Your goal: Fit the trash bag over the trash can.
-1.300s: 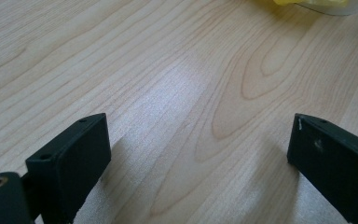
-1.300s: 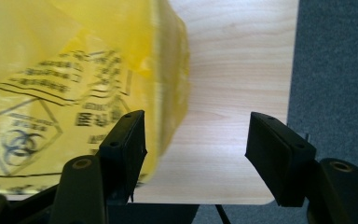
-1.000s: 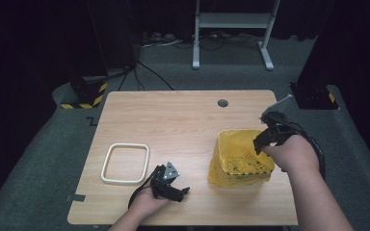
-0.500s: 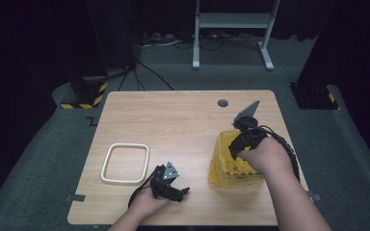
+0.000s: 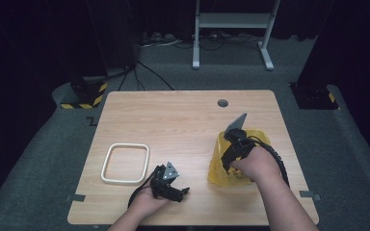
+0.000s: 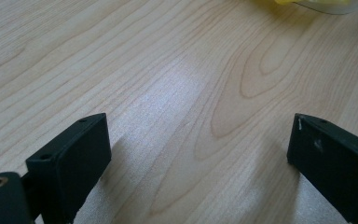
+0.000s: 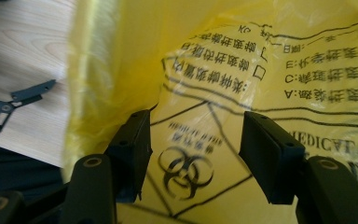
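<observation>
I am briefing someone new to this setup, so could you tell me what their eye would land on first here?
The bright yellow bag printed with a black biohazard symbol, at the table's right, stands out most, with the right gripper reaching into it, jaws apart. Next comes the white rectangular frame lying flat at the left, beside the open left gripper.

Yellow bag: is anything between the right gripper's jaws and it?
Nothing visible. The right gripper, jaws apart, points straight at the printed film of the yellow bag, with no other object in between. Contact cannot be told.
</observation>
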